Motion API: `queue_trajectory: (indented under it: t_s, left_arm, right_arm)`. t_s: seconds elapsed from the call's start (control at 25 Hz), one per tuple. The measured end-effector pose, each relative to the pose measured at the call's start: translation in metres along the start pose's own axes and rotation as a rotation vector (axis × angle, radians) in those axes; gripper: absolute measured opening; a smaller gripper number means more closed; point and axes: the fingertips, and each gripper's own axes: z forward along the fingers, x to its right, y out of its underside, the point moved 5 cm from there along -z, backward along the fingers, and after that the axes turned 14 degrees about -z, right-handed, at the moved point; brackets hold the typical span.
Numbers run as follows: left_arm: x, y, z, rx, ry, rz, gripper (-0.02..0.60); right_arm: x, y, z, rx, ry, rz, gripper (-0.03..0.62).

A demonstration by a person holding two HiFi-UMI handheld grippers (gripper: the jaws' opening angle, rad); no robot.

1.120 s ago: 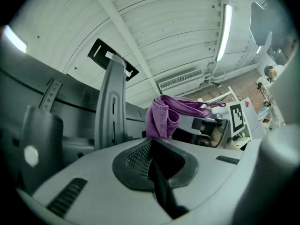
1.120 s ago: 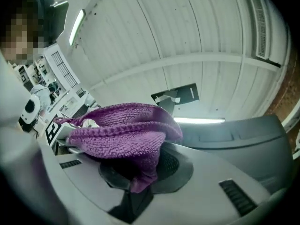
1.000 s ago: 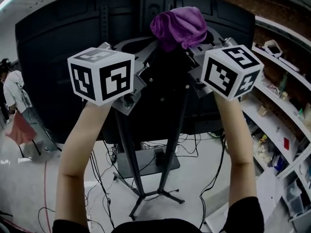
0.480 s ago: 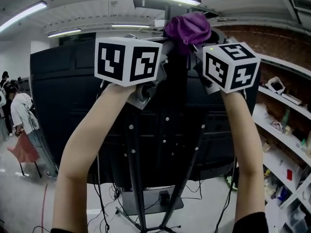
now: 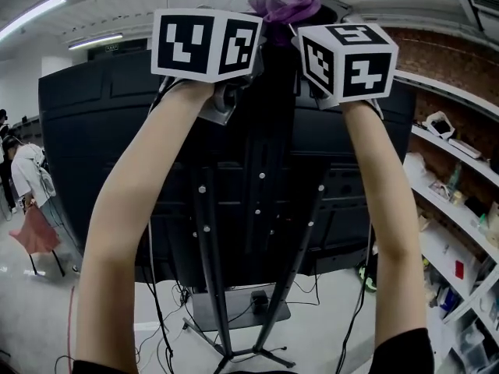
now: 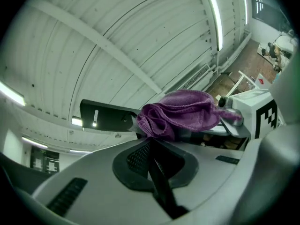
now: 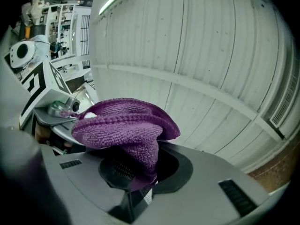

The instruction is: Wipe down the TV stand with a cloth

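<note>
Purple microfibre cloth (image 5: pixel 287 0) near top of black metal TV stand (image 5: pixel 209 271)
Right gripper (image 7: pixel 137 170) clamps it; left gripper (image 6: pixel 151 146) closed, empty.

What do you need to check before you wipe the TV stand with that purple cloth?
1. Is the cloth clamped in the right gripper: ok.
2. Whether the left gripper, jaws together at the cloth's edge, pinches it: cannot tell.
3. Is the cloth touching the stand: cannot tell.
4. Is the cloth spread flat for wiping: not ok, it is bunched.
5. Is the person far from the stand: ok.
</note>
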Motion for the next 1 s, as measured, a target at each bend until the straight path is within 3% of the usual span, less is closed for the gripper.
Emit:
queue_trajectory:
  t_s: [0.16, 0.48, 0.6, 0.72, 1.0]
  left_arm:
    - [0.001, 0.013, -0.003, -0.022, -0.01, -0.072, 0.006]
    - [0.007, 0.046, -0.018, -0.142, 0.001, -0.164, 0.006]
    - [0.02, 0.067, -0.027, -0.175, 0.0, -0.169, 0.006]
    - [0.033, 0.089, -0.041, -0.207, -0.021, -0.171, 0.006]
    - [0.059, 0.128, -0.058, -0.315, -0.045, -0.301, 0.006]
  right_arm:
    - [-0.011, 0.003, -0.007, -0.025, -0.015, -0.009, 0.064]
    - [-0.037, 0.018, -0.023, -0.085, -0.082, 0.015, 0.064]
    - [-0.05, 0.029, -0.042, -0.107, -0.092, 0.025, 0.064]
    - [-0.068, 0.037, -0.061, -0.128, -0.1, 0.055, 0.064]
    - [-0.09, 0.055, -0.093, -0.227, -0.129, 0.157, 0.064]
